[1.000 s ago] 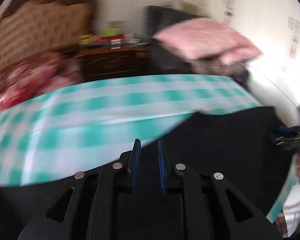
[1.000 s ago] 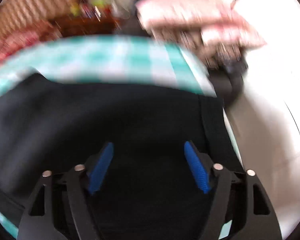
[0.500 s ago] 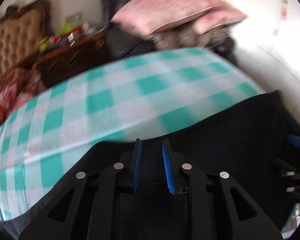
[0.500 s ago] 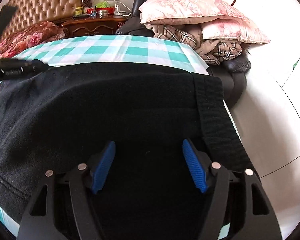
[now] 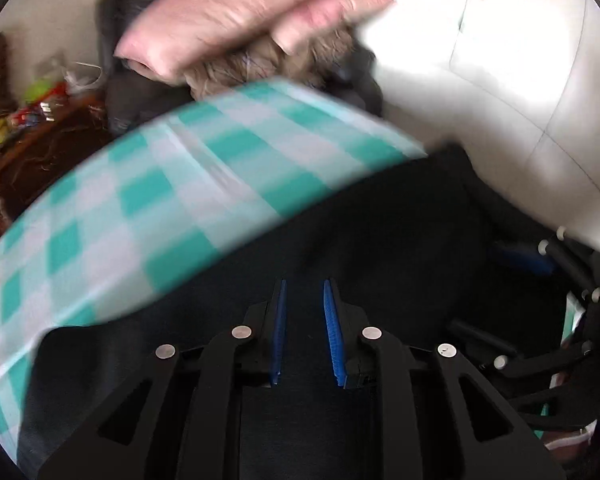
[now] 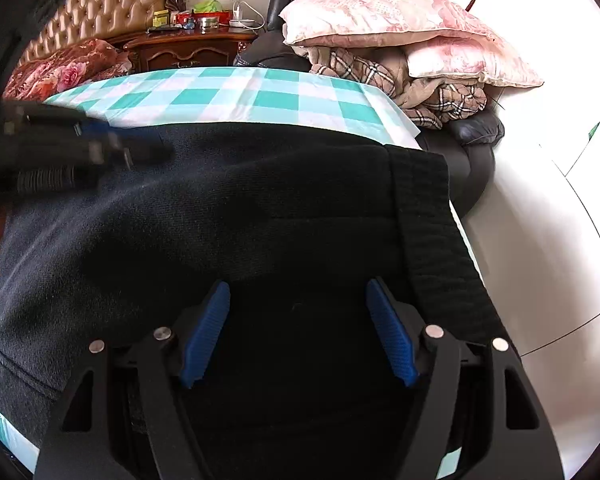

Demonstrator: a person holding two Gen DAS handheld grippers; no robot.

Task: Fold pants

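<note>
Both wrist views steeply down, close, sharing pants (image 6: 220,220)

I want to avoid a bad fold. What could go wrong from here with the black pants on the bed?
1. The waistband lies at the bed edge, so a pull that way might drag the pants off the checked sheet.
2. The left hand-held gripper, jaws only narrowly apart, may pinch too little cloth and slip.
3. The right hand-held gripper is open and holds nothing, so that side could shift.

Bright right-side glare — left view motion-blurred
</note>
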